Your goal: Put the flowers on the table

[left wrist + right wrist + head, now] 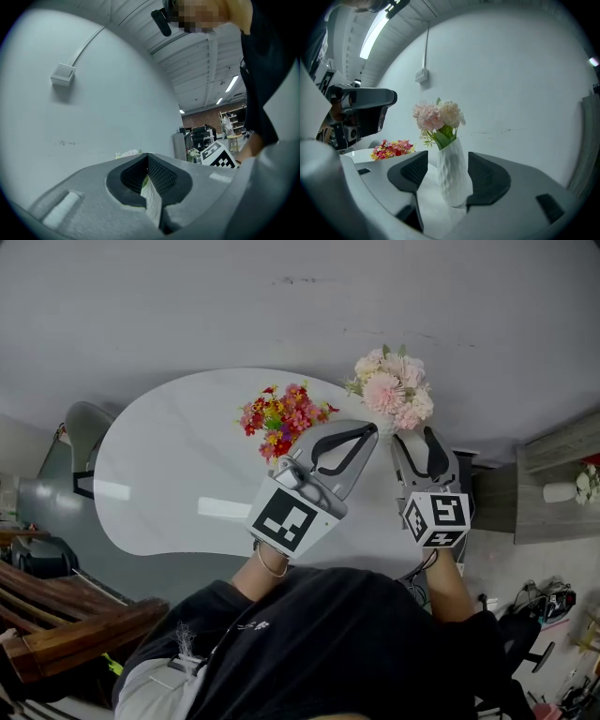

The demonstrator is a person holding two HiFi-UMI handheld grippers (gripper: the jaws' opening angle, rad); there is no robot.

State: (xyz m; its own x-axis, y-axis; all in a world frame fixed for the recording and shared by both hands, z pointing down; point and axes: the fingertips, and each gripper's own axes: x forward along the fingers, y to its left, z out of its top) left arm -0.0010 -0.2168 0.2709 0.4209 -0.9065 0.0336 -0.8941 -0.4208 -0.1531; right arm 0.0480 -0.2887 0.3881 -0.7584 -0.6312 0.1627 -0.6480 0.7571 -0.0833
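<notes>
Pale pink flowers (392, 390) stand upright in a white ribbed vase (452, 178) at the far right edge of the white oval table (169, 465). My right gripper (447, 157) is open with the vase between its jaws. The right pad looks close against the vase, and a gap shows at the left pad. A bunch of red, pink and yellow flowers (284, 418) sits on the table to the left. My left gripper (367, 429) hovers between the two bunches, level, its tips together and pointing at the vase, which shows through the narrow slit in the left gripper view.
A grey wall runs behind the table, with a small white box (422, 74) on it. A wooden bench (56, 624) lies at the lower left and a grey chair (80, 427) by the table's left end. A shelf (562, 484) with a potted plant stands on the right.
</notes>
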